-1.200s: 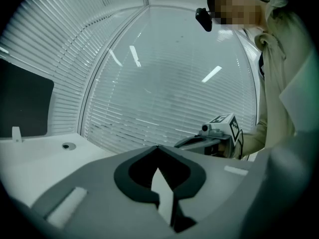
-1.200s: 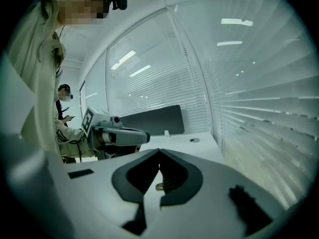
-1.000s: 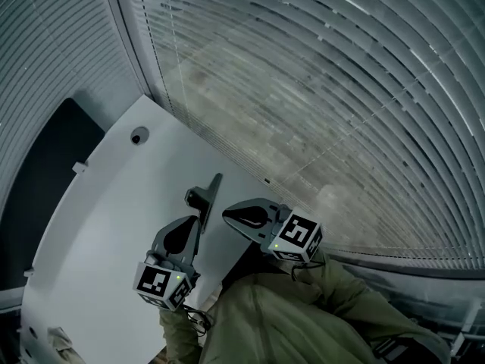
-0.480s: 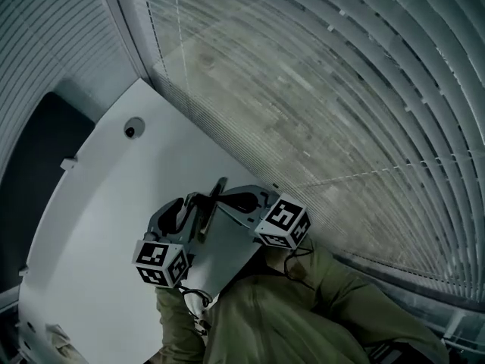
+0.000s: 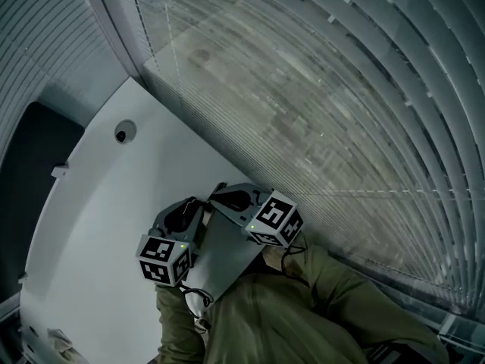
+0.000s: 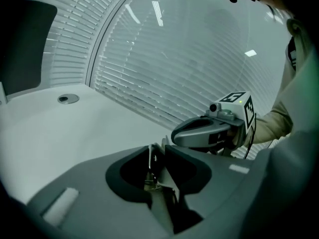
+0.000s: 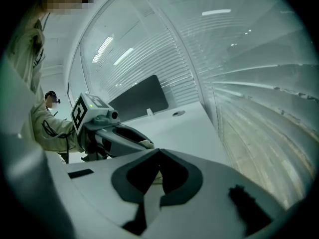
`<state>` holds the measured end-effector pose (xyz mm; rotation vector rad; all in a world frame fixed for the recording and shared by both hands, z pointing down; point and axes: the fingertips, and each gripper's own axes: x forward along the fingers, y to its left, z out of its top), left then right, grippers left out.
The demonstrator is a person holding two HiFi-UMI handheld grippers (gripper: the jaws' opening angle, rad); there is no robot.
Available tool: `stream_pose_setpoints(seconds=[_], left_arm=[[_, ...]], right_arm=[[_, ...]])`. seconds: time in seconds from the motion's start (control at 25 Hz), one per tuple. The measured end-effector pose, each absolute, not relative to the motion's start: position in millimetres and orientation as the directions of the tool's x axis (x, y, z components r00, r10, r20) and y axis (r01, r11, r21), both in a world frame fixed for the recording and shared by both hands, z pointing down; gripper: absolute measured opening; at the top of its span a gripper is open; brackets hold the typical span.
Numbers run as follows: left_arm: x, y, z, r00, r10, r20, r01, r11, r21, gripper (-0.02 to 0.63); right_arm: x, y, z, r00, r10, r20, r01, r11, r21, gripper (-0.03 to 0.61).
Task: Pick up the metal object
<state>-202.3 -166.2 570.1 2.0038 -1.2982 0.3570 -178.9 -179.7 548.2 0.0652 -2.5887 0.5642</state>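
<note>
Left tool (image 5: 198, 209) and right tool (image 5: 220, 197) close together over white table (image 5: 98, 226).

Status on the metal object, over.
Left gripper closing, metal object between its jaws. Right gripper shut on its top end. No obstruction seen.

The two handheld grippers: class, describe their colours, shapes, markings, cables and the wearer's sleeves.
Both grippers, left and right, are grey shells with dark cut-outs behind tapered jaws. Each carries a white cube with black square markers and a green light; black cables trail back. Sleeves are olive. Left jaws are closing, a metal object between them.
</note>
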Motion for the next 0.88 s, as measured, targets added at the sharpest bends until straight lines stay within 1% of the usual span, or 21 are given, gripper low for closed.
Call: stream_pose_setpoints(seconds=[0.08,0.16,0.28,0.52,0.76,0.88], left_arm=[[-199,-167,569,0.483,-0.674,0.559,-0.860,-0.246,0.446,0.097],[-197,-167,566,0.508,-0.678,0.532,-0.836,-0.239,0.494,0.074],[-194,-168,562,0.509,-0.698,0.504,-0.822,-0.220,0.526,0.044],[-196,-167,550,0.465,-0.719,0.517,-0.856,-0.216,0.469,0.037],[-207,-167,510,0.401,-0.793,0.458,-0.882,-0.199,0.427,0.037],[-201,-156,482,0.378,-0.843,0.383,-0.894,-0.224,0.388,0.037]], right_arm=[[-181,-181,549,-0.880,0.063,0.471,-0.136,0.916,-0.376,0.004],[-183,-181,550,-0.880,0.070,0.469,-0.127,0.918,-0.375,0.003],[-183,-180,550,-0.882,0.077,0.465,-0.119,0.918,-0.378,0.003],[-176,-184,539,-0.891,0.070,0.448,-0.119,0.918,-0.379,0.003],[-169,-190,513,-0.910,0.061,0.411,-0.092,0.935,-0.343,0.003],[-159,-184,496,-0.926,0.047,0.376,-0.079,0.947,-0.312,0.004]])
